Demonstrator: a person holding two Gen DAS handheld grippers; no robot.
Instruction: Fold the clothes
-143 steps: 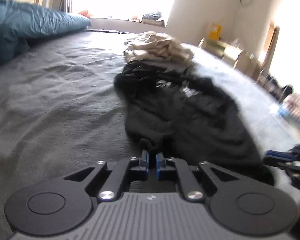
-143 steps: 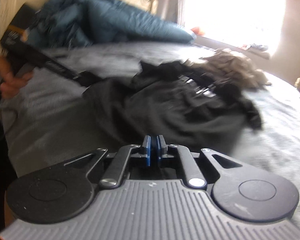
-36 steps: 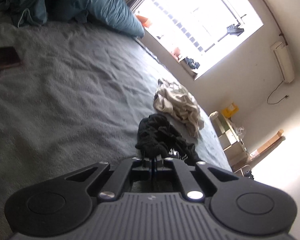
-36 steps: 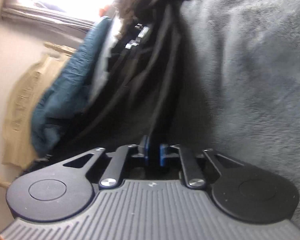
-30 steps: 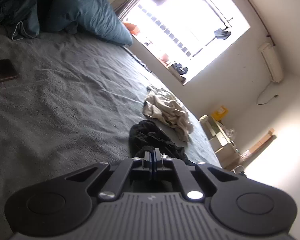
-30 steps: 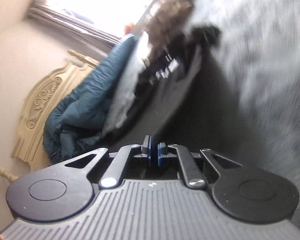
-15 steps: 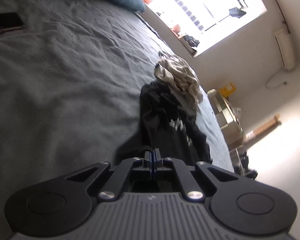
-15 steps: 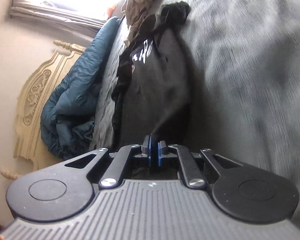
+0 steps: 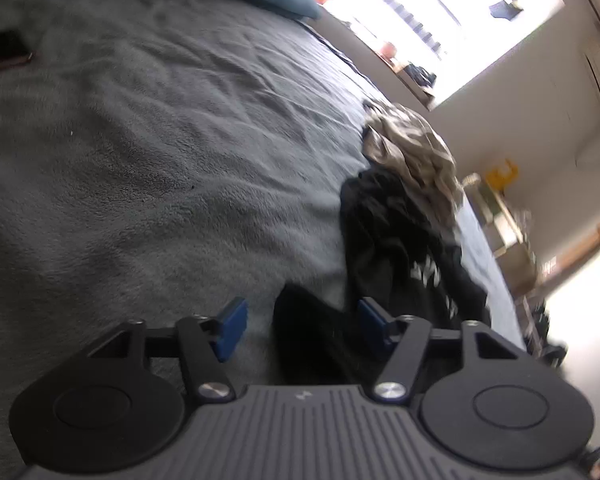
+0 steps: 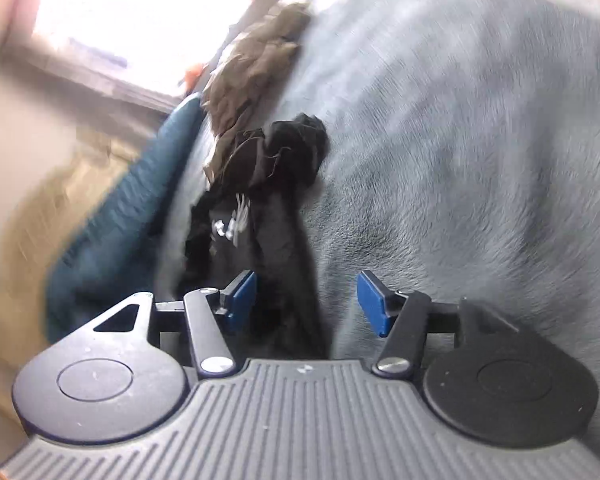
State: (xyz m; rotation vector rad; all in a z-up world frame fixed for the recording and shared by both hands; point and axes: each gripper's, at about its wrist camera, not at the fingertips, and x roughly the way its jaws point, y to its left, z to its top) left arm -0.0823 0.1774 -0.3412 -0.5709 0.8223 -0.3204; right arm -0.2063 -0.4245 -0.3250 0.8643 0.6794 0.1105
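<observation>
Now my left claw (image 9: 298, 324) and right claw (image 10: 306, 300) are both spread wide, with the black shirt (image 9: 396, 248) lying between their fingers on the bed (image 9: 160, 140).

Black garment (image 9: 396, 240) with white print, beige clothes pile (image 9: 416, 152), grey blanket (image 9: 160, 168), teal duvet (image 10: 112, 216), blue gripper pads (image 9: 230, 330).

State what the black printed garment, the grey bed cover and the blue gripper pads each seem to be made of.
Black printed garment: soft knit fabric, probably cotton; matte, limp, crumpled. Grey bed cover: fleece-like plush; fuzzy nap, soft ripples. Blue gripper pads: likely rubber or plastic; smooth, flat, matte.
</observation>
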